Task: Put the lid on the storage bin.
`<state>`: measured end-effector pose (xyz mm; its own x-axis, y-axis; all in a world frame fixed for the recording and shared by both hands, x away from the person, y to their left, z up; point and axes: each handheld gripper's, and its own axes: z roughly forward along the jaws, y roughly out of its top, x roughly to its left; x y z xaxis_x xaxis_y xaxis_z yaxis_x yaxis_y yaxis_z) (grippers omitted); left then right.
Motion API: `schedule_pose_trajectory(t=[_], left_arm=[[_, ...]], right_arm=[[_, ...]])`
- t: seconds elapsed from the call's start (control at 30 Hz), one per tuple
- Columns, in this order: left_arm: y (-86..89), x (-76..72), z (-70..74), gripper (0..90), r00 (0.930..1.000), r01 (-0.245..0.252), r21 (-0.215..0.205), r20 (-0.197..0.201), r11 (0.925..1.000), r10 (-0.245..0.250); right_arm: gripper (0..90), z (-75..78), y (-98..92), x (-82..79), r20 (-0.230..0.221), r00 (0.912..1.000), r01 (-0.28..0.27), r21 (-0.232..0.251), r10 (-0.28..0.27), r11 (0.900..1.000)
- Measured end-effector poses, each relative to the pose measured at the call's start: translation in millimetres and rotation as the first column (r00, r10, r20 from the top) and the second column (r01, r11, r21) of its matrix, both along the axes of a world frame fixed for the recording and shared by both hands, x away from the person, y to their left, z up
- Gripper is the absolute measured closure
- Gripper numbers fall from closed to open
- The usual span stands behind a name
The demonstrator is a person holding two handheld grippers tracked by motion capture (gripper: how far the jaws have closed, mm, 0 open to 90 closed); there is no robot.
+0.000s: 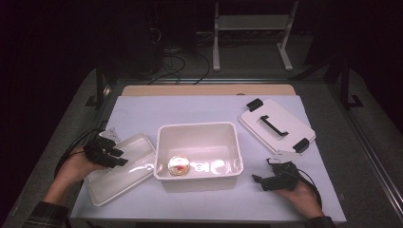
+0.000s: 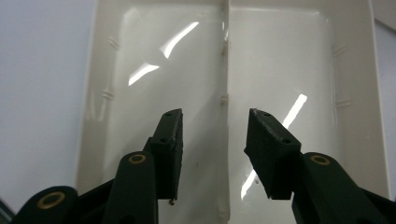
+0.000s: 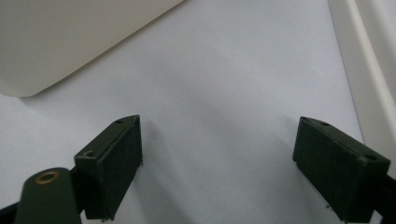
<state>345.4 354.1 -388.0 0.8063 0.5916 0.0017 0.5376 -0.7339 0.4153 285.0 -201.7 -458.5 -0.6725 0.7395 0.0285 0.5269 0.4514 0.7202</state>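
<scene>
Left gripper [image 1: 121,159] hovers over the tray [image 1: 138,147], jaws half apart and straddling the tray's middle ridge [image 2: 225,93] without touching it; nothing is pinched between the pads. That shallow, clear tray lies on the white mat [image 1: 199,111], just left of the tub [image 1: 164,142] and touching its side. Right gripper [image 1: 256,180] rests low on the mat to the tub's right, jaws spread wide over bare mat. Inside the tub, a small round gold thing [image 1: 179,165] sits at the near left. Behind the right gripper lies the lid [image 1: 297,124], its black handle up.
</scene>
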Motion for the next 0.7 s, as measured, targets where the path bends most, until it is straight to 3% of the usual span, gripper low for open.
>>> schedule_pose_trajectory(t=[0.3, 0.7], left_arm=[[0.8, 0.4, -18.8, 69.3, 0.9992, -0.005, 0.012, -0.041, 0.9999, 0.006], [0.6, -1.8, -22.2, 88.5, 0.9982, 0.005, 0.007, -0.060, 1.0000, -0.004]], right_arm=[[15.0, 0.0, 0.0, 0.0, 0.000, 1.0000, 0.000, 0.000, 0.000, 1.000], [15.0, 0.0, 0.0, 0.0, 0.000, 1.0000, 0.000, 0.000, 0.000, 1.000]])
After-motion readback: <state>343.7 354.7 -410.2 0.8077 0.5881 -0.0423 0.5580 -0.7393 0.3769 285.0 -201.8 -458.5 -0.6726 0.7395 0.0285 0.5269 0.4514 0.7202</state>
